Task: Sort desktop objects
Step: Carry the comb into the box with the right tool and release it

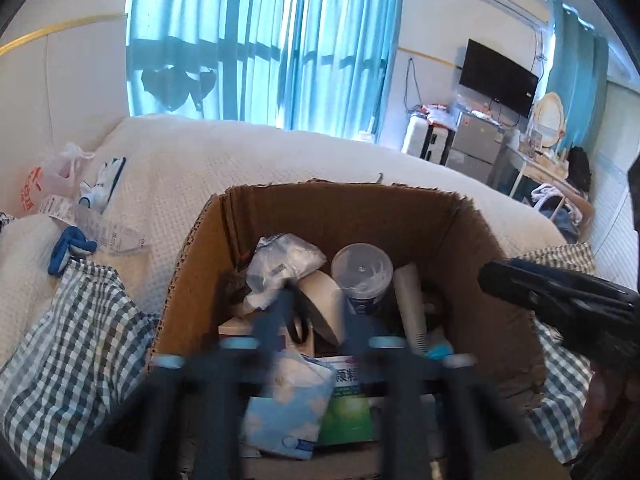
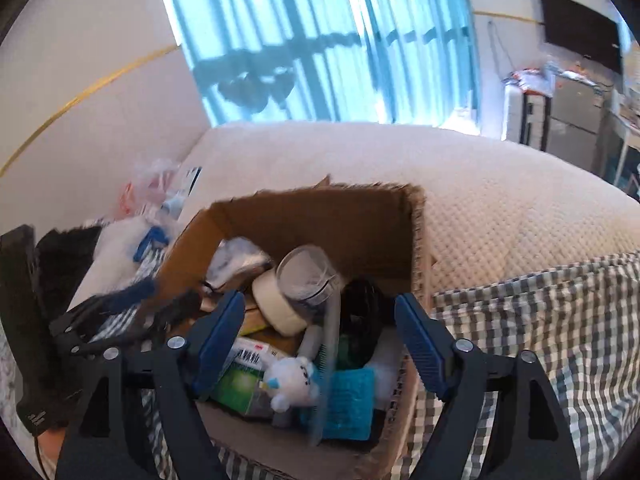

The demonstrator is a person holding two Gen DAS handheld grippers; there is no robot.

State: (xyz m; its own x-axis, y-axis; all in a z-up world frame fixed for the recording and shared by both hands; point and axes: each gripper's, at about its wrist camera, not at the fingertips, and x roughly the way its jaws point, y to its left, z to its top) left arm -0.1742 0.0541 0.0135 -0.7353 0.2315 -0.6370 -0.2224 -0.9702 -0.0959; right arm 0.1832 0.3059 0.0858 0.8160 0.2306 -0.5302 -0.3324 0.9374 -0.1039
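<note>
Both grippers hang over a crowded cardboard box (image 2: 312,216) on the bed.

The right gripper (image 2: 320,344) is spread wide and grasps nothing; below it lie a white plush toy (image 2: 290,380), a tape roll (image 2: 276,300) and a clear jar (image 2: 308,276). The left gripper (image 1: 316,316) is smeared by motion blur, so its jaws read as parted with nothing visibly between them. At five o'clock a green carton (image 2: 236,384) is half covered. Items deeper in the box cannot be made out.

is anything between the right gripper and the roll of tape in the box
Nothing visible blocks it. The right gripper stands open above the cardboard box, and the white tape roll lies exposed on top, beside the clear jar.
</note>
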